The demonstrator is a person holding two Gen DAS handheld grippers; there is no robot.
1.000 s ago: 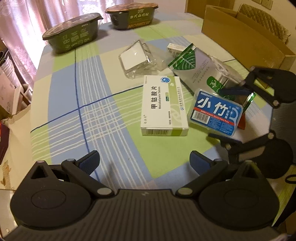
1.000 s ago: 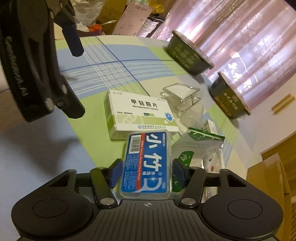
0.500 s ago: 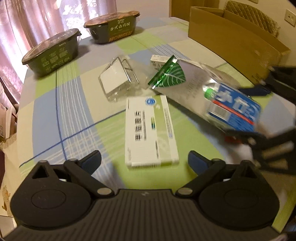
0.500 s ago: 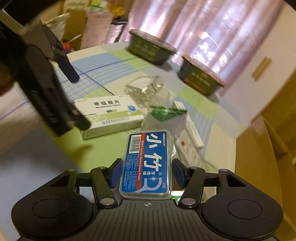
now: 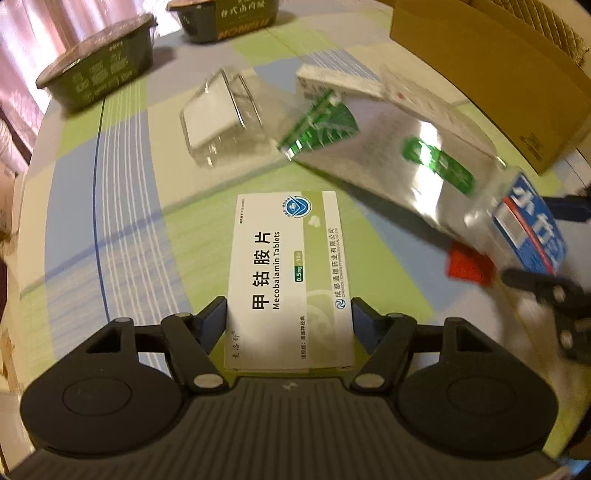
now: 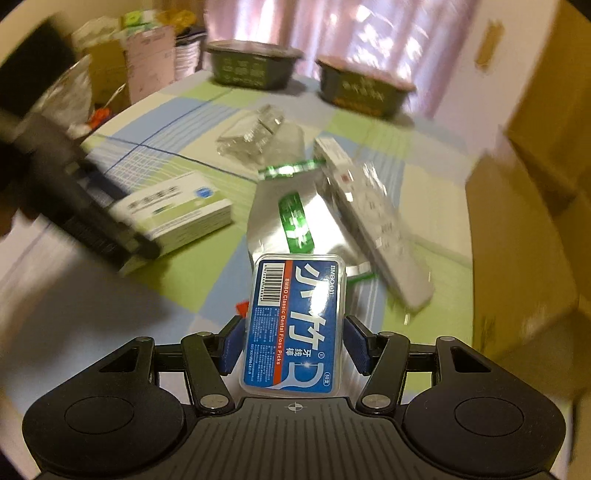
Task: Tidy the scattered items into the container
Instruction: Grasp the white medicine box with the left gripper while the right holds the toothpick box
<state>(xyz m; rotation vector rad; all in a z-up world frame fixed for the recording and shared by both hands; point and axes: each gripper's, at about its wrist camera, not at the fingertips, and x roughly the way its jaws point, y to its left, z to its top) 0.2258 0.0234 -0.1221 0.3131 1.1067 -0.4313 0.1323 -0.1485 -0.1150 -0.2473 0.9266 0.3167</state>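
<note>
My left gripper (image 5: 290, 317) is shut on a white and green medicine box (image 5: 290, 284) that lies on the checked tablecloth; its blue pads touch both long sides. My right gripper (image 6: 293, 339) is shut on a blue dental floss pick box (image 6: 295, 325) and holds it above the table. That box (image 5: 528, 229) also shows at the right edge of the left wrist view. The open cardboard box (image 6: 524, 240) stands to the right. A silver and green pouch (image 6: 291, 210) and a white strip in clear wrap (image 6: 369, 221) lie ahead. The medicine box (image 6: 177, 210) sits left, behind the blurred left gripper (image 6: 74, 192).
A clear plastic container (image 5: 221, 118) lies mid-table, with a small white box (image 5: 332, 81) beyond the pouch (image 5: 388, 158). Two dark lidded bowls (image 5: 99, 77) (image 5: 229, 18) stand at the far edge. A red scrap (image 5: 467, 264) lies by the pouch. The cardboard box wall (image 5: 480, 74) runs along the right.
My left gripper moved forward over the medicine box and shut on it. My right gripper rose with the floss box and swung right, nearer the cardboard box.
</note>
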